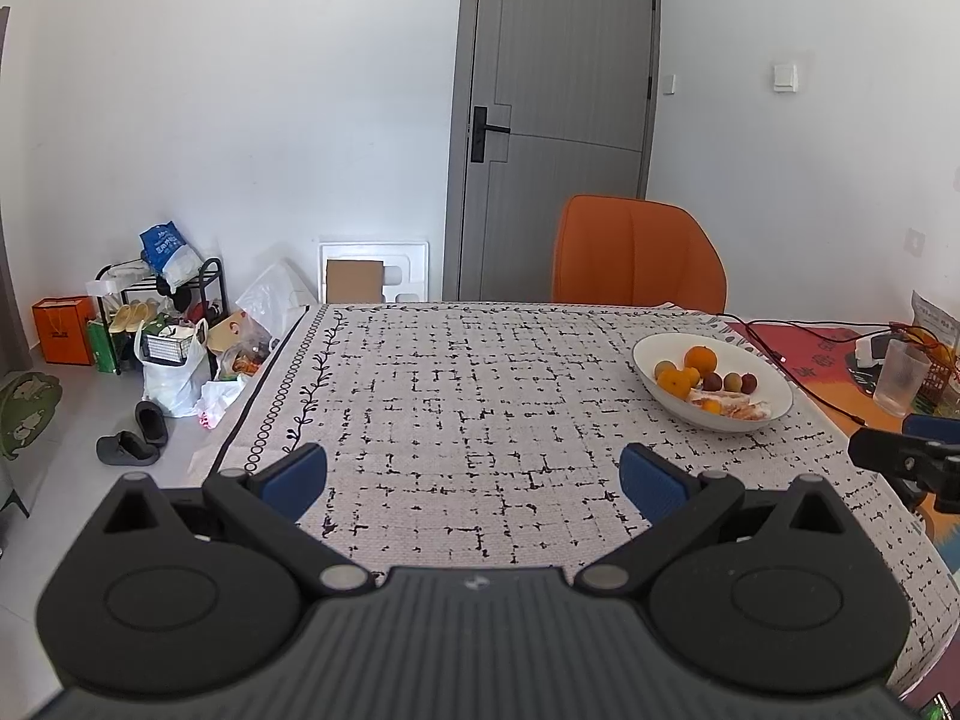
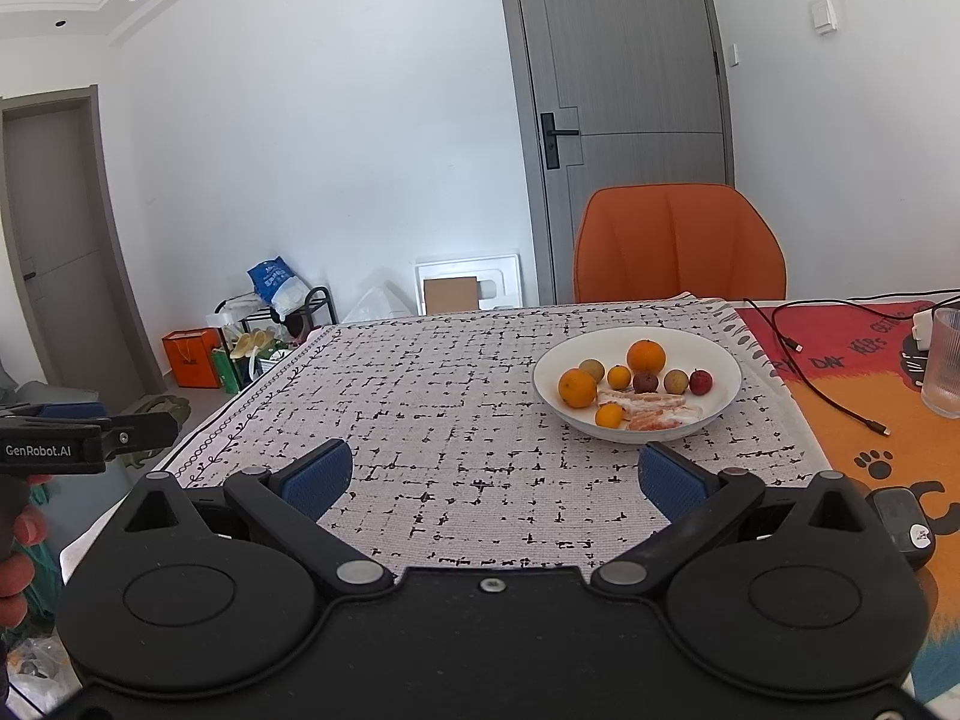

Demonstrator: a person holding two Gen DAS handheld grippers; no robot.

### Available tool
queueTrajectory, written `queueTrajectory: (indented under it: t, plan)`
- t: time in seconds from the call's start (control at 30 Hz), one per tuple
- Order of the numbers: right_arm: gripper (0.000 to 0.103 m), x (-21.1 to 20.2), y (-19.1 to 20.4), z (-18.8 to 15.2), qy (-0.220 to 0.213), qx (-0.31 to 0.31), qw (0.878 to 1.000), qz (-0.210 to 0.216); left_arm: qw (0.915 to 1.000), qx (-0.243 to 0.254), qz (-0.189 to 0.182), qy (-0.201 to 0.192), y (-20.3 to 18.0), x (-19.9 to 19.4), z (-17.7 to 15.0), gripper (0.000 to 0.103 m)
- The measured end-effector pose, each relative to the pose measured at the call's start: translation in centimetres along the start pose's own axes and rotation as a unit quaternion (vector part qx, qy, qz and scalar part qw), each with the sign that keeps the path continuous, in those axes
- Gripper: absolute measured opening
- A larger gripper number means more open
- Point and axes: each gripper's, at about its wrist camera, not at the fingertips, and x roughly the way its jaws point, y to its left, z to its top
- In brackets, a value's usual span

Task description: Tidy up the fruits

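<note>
A white bowl (image 2: 726, 369) stands on the patterned tablecloth, right of centre. It holds two oranges (image 2: 646, 355), small kumquats (image 2: 618, 376), brownish longans (image 2: 592, 369), a red lychee (image 2: 700, 382) and peeled citrus segments (image 2: 651, 408). The bowl also shows in the left wrist view (image 1: 774, 387) at the right. My left gripper (image 1: 474, 480) is open and empty above the cloth, left of the bowl. My right gripper (image 2: 495, 480) is open and empty, just in front of the bowl.
An orange chair (image 2: 678, 246) stands behind the table. A clear ribbed glass (image 2: 943, 360), black cables (image 2: 810, 354) and a white charger lie on the orange mat at right. A dark small case (image 2: 903, 519) lies by my right gripper. Bags and a shoe rack (image 1: 162, 324) crowd the floor left.
</note>
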Motion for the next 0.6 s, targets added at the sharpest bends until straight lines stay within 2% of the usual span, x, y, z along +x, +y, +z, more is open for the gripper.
queueTrajectory:
  t: [0.6]
  plan:
    - [0.103, 0.1, 0.05, -0.03, 0.0, -0.001, 1.0, 0.0, 1.0, 0.0, 0.001, -0.005, -0.07, -0.24, 0.15, 0.103]
